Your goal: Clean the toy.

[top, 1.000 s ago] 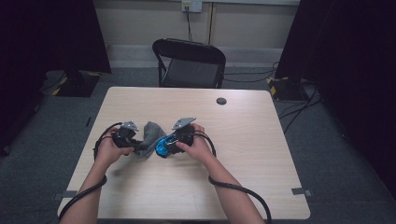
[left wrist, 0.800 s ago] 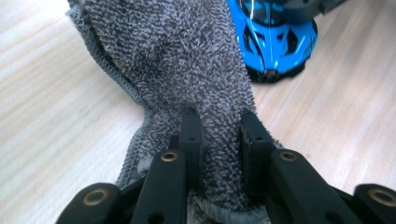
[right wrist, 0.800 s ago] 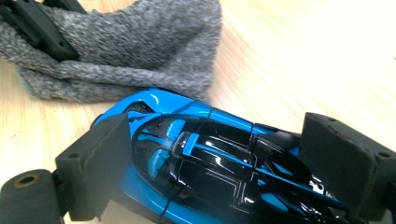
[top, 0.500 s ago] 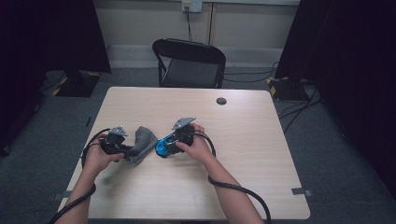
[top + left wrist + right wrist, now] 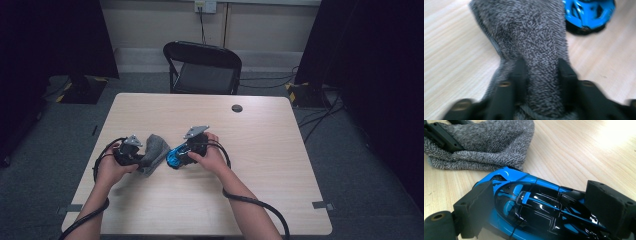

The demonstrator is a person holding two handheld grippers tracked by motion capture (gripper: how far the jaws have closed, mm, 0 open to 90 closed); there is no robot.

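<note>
Bare wooden surface (image 5: 280, 170) lies open to the far side, right and near edge, interrupted only by a small dark disc (image 5: 237, 108) well apart near the far edge. The grey towel (image 5: 152, 152) and blue toy car (image 5: 176, 156) lie just beside each other at centre-left, leaving only a narrow gap. A black folding chair (image 5: 202, 67) stands beyond the far edge.

table (image 5: 280, 165): light wood | chair (image 5: 202, 67): black, behind table | small dark disc (image 5: 237, 108): far edge

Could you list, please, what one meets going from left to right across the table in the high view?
Left hand-held gripper → grey cloth clamped in its jaws → blue toy car → right hand-held gripper, its jaws on either side of the car → small dark round disc, farther back on the table.
</note>
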